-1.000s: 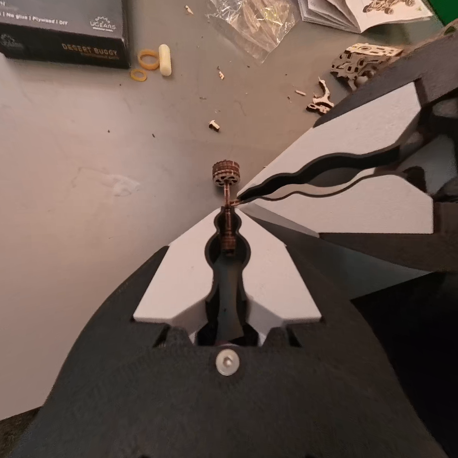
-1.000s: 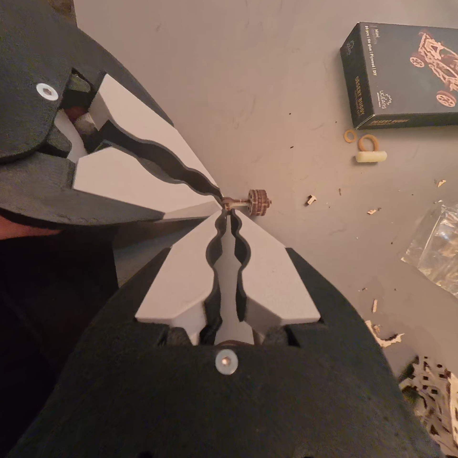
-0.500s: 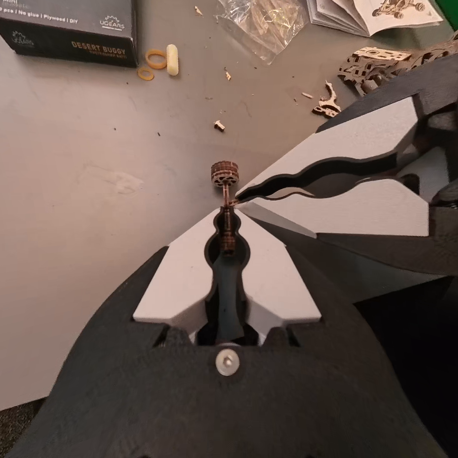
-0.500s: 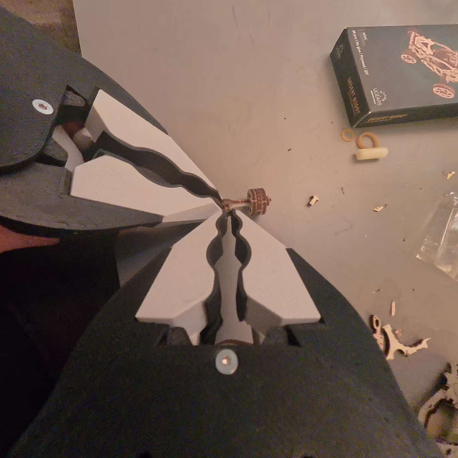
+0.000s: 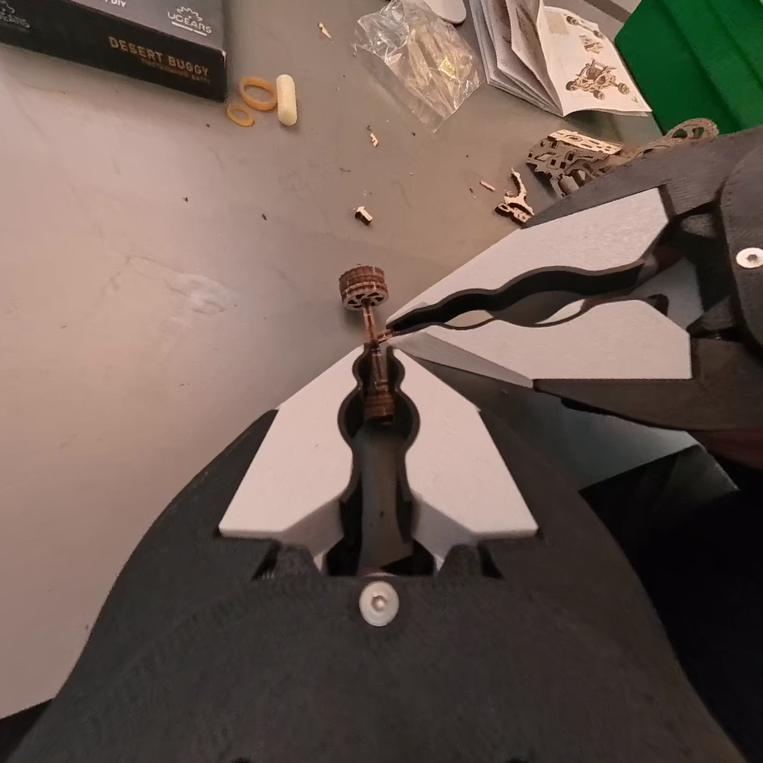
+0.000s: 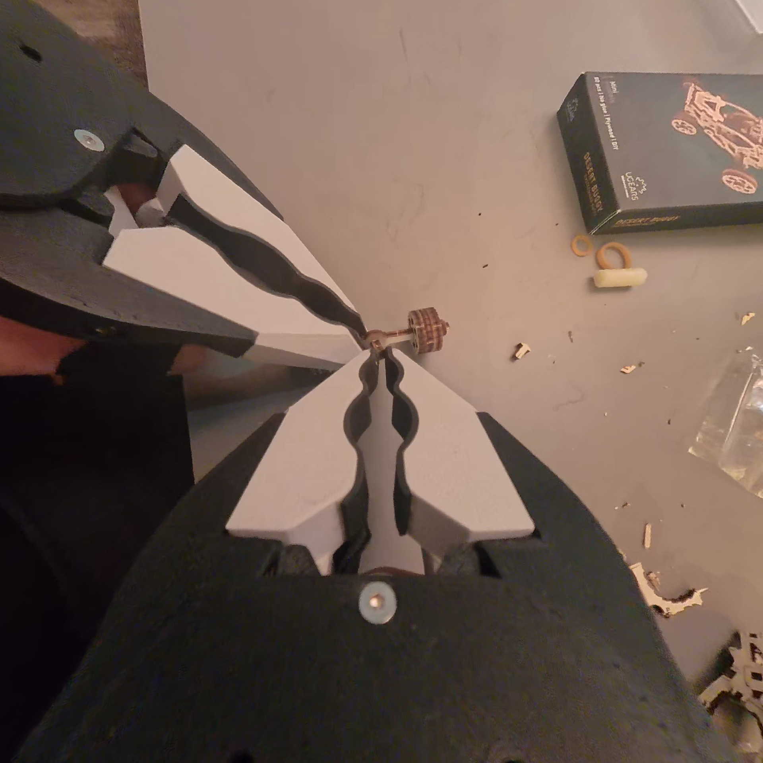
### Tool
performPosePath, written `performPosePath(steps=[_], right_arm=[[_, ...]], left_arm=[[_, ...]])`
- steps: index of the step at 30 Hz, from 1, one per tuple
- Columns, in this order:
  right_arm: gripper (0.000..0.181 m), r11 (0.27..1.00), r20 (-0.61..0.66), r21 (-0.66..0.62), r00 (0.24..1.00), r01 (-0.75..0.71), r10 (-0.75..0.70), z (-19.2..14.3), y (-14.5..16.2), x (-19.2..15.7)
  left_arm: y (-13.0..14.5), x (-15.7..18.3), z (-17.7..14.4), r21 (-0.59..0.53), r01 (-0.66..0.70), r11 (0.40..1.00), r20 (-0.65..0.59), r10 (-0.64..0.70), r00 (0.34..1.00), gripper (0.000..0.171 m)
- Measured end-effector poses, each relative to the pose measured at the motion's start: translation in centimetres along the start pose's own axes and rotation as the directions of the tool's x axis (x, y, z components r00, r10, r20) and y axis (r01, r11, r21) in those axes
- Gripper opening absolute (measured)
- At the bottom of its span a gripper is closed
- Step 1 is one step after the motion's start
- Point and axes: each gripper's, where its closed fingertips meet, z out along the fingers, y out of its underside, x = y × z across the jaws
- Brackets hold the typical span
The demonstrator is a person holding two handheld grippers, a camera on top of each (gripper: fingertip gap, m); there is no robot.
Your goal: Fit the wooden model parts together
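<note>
Grey tabletop (image 5: 124, 330) littered with wood scraps: left gripper (image 5: 376, 351) clamps the small brown wooden wheel-and-axle piece (image 5: 373, 330) mid-air. Right gripper (image 6: 377, 353) pinches a tiny wooden clip (image 6: 376, 342) against the axle; skewed pressure could snap it.

wheel-and-axle part (image 5: 373, 330): dark layered wood, two small wheels on a thin axle; frame centre; held above the surface | small clip piece (image 6: 377, 342): at mid-axle

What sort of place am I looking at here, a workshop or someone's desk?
Probably a hobby or work table set up for building a wooden model kit. A dark kit box, an open instruction booklet and scattered wood offcuts lie on the grey tabletop.
</note>
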Motion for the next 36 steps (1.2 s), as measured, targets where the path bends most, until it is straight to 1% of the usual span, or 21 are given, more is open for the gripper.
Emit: performPosePath(steps=[6,11,14,22,30,33,36], right_arm=[[0.000,1.000,-0.009,-0.015,1.000,0.026,-0.026,0.03,-0.02,0.11],[0.000,0.999,-0.013,-0.033,0.999,0.042,-0.042,0.02,0.14,0.12],[0.000,0.998,-0.016,-0.034,0.999,0.048,-0.048,0.04,0.14,0.11],[0.000,0.999,-0.016,-0.030,0.999,0.041,-0.041,0.09,0.19,0.21],[0.000,1.000,0.001,-0.010,1.000,0.006,-0.006,0.29,0.07,0.17],[0.000,1.000,0.025,0.001,0.999,-0.025,0.025,0.33,0.02,0.15],[0.000,0.998,0.054,0.016,0.996,-0.065,0.064,0.41,-0.16,0.17]], left_arm=[[-0.05,0.05,0.05,-0.006,-0.001,1.000,-0.009,0.001,1.000,0.004],[0.01,-0.03,0.14,-0.040,-0.084,0.996,0.057,0.086,0.995,0.003],[0.03,-0.09,0.18,-0.045,-0.073,0.996,0.074,0.076,0.994,0.002],[0.03,-0.19,0.33,-0.082,-0.146,0.986,0.136,0.156,0.978,0.001],[0.01,-0.38,0.31,-0.084,-0.114,0.990,0.146,0.125,0.981,0.001],[0.00,-0.40,0.30,-0.074,-0.090,0.993,0.134,0.099,0.986,0.001],[-0.08,-0.52,0.22,-0.049,-0.043,0.998,0.095,0.048,0.994,0.002]])
